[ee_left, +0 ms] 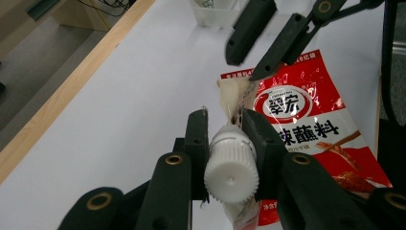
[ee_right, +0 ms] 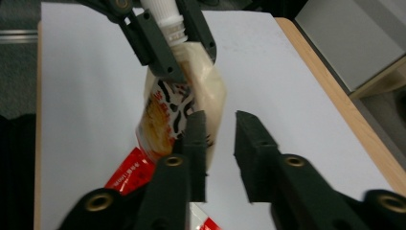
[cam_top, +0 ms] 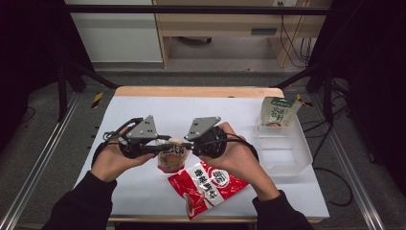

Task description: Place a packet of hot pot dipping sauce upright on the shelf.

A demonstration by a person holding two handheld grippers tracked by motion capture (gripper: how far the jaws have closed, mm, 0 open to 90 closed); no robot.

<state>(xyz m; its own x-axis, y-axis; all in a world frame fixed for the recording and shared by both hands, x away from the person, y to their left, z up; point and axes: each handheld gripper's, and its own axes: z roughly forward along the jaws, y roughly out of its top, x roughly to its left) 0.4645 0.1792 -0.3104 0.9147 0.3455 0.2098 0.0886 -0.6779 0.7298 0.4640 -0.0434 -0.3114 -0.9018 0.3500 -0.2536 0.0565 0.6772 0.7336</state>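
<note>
The left gripper (ee_left: 225,139) is clamped on the white ribbed cap (ee_left: 231,167) of a spouted sauce pouch (ee_right: 184,112), which hangs from that grip above the white table (cam_top: 143,112) (its long axis roughly vertical). The right gripper (ee_right: 220,139) stands parted with nothing between its jaws, just beside the pouch's lower body, so the pouch lies directly ahead of it, over the red seasoning packet (cam_top: 206,187).

My high view looks forward and down over the whole white table (cam_top: 143,110) from my side. Each claw view sits close behind its own jaws, facing the other claw. All three share the spouted pouch (cam_top: 171,155) and the red sachet (ee_left: 311,120).
</note>
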